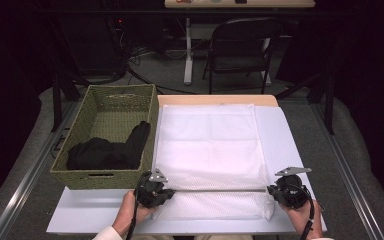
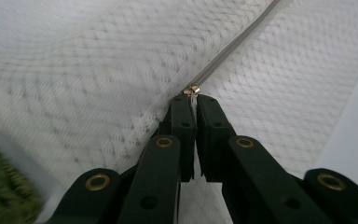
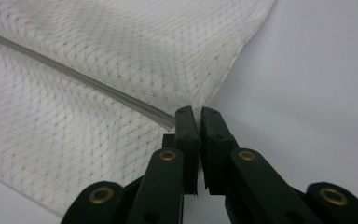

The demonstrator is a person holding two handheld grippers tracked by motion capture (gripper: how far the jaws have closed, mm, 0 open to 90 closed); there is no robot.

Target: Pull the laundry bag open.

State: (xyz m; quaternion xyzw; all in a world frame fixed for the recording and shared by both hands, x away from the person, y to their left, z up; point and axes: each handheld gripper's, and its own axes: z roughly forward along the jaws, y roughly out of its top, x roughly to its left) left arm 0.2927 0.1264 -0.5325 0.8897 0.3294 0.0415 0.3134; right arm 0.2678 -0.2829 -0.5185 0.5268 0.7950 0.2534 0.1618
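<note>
Lay flat on the white table (image 1: pixel 280 130): a white mesh bag (image 1: pixel 207 145), woven green basket (image 1: pixel 105 175) beside. Left gripper (image 2: pixel 195 100) clenched on brass zipper pull (image 2: pixel 192 89). Right gripper (image 3: pixel 199 116) pinched on the bag's edge at the grey zipper (image 3: pixel 74 77) end.

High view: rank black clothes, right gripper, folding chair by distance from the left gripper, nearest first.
From the left gripper, at the mesh bag's near left end:
1. Black clothes, in the basket just up and left.
2. Right gripper, at the far end of the zipper, to the right.
3. Folding chair, on the floor beyond the table.

A white table (image 1: pixel 285 135) carries a white mesh bag (image 1: pixel 207 145) and a wicker basket (image 1: pixel 107 177).
</note>
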